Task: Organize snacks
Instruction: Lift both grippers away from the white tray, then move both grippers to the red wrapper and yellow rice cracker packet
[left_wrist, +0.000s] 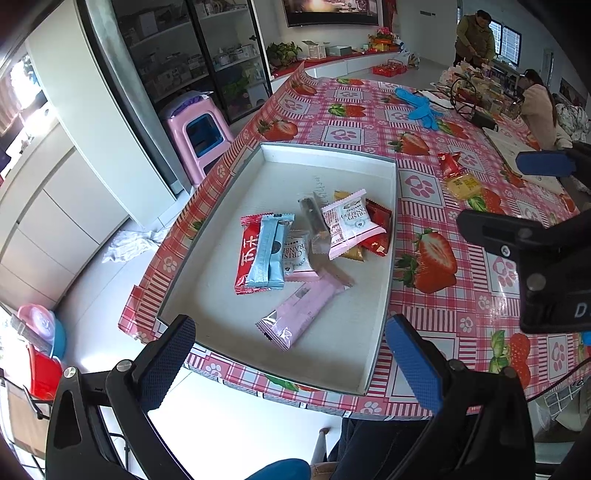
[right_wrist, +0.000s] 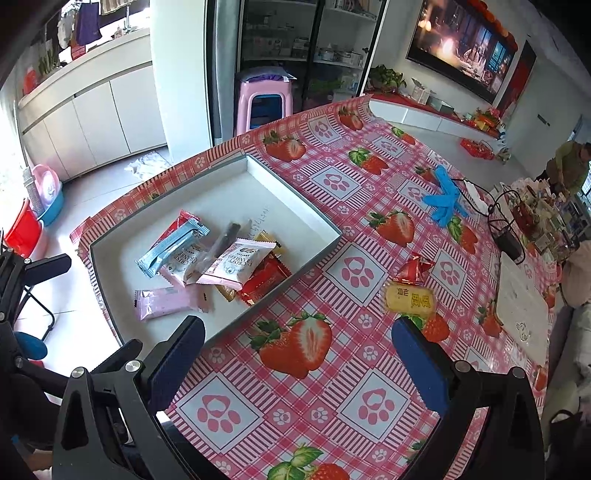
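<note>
The left tool (left_wrist: 290, 354) is spread wide with nothing between its textured pads, poised above the near rim of the shallow white tray (left_wrist: 384, 266), touching none of the snacks. The right tool (right_wrist: 299, 358) is likewise fully parted and holds nothing, hovering over the glossy strawberry-print tabletop (right_wrist: 295, 398) just beside the tray's right wall. Inside the tray lies a loose heap of crinkly foil and plastic packets: a long pale pink bar (left_wrist: 295, 314) nearest the left tool, a light blue wrapper (left_wrist: 267, 253) lying across a red packet (left_wrist: 244, 254), a puffy white-and-pink cranberry pouch (left_wrist: 351, 223) resting on a red foil packet (left_wrist: 378, 230), and a clear sleeve with a dark stick inside (left_wrist: 314, 221), though its contents are hard to make out. Outside the tray, on the tabletop, sit a flat yellow square packet (right_wrist: 409, 297) and, just behind and apparently touching it, a crumpled red foil candy (right_wrist: 413, 269). Farther back lies a pair of blue gloves (right_wrist: 445, 199), well apart from the snacks.
</note>
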